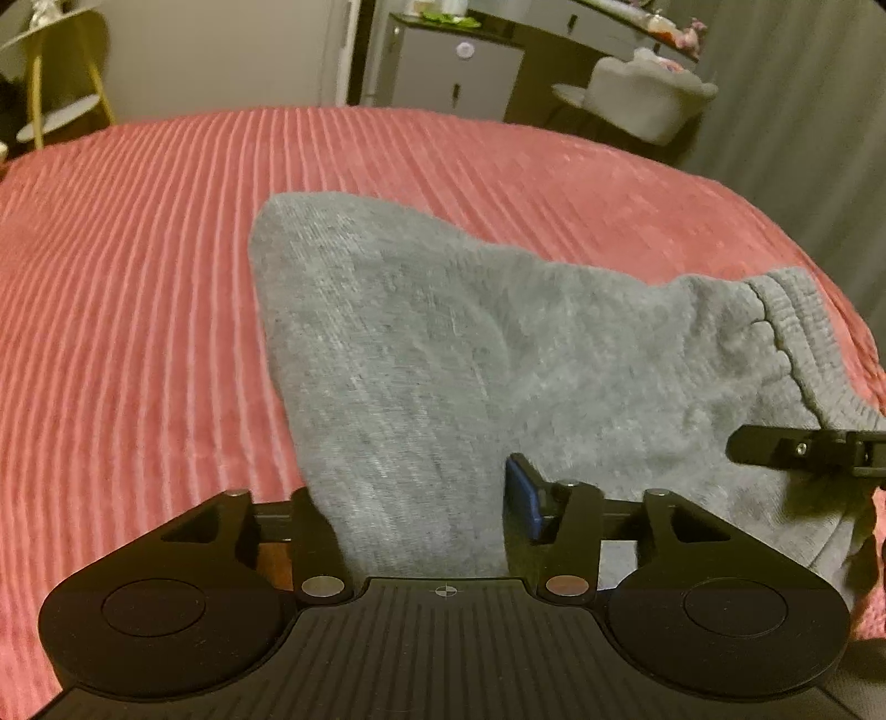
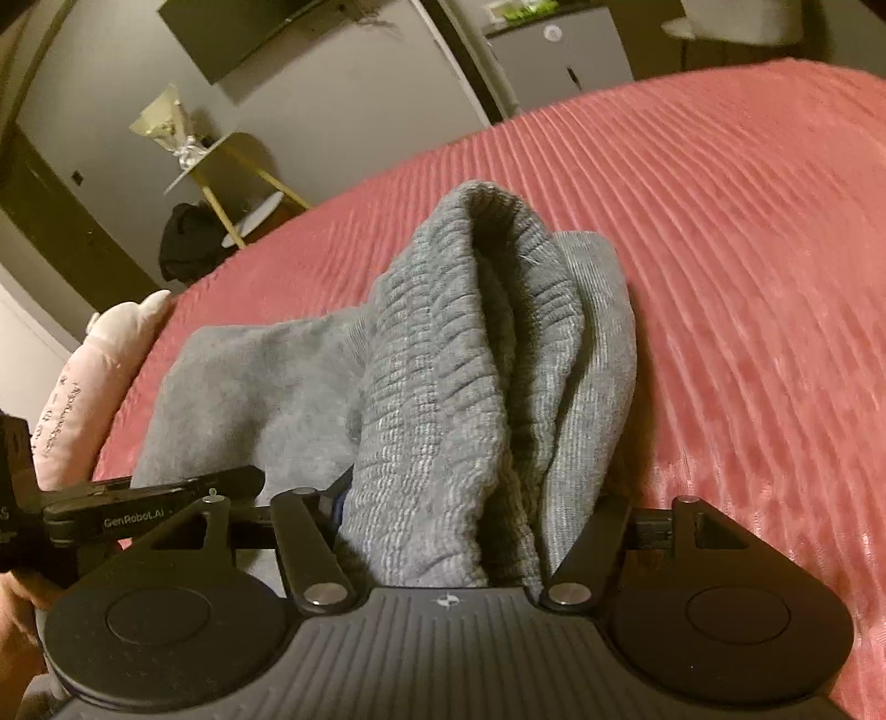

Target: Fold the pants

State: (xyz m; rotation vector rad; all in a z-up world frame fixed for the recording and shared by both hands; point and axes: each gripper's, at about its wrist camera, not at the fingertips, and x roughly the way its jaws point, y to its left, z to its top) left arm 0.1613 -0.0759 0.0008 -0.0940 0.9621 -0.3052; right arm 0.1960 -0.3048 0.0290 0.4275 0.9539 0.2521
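Note:
Grey sweatpants (image 1: 470, 343) lie bunched on a red ribbed bedspread (image 1: 138, 277). My left gripper (image 1: 421, 498) is shut on a fold of the grey cloth, which runs up between its fingers; a blue pad (image 1: 523, 493) shows on the right finger. In the right wrist view my right gripper (image 2: 443, 526) is shut on the pants' ribbed elastic waistband (image 2: 443, 360), which stands up in a thick fold. The right gripper's finger (image 1: 803, 448) shows at the left view's right edge, at the waistband (image 1: 786, 315). The left gripper (image 2: 155, 498) shows at the lower left of the right view.
The red bedspread (image 2: 747, 277) stretches wide around the pants. A pink pillow (image 2: 94, 387) lies at the bed's left edge. Beyond the bed are a yellow-legged side table (image 1: 61, 83), a grey cabinet (image 1: 454, 72), a grey chair (image 1: 642, 94) and a wall television (image 2: 249, 39).

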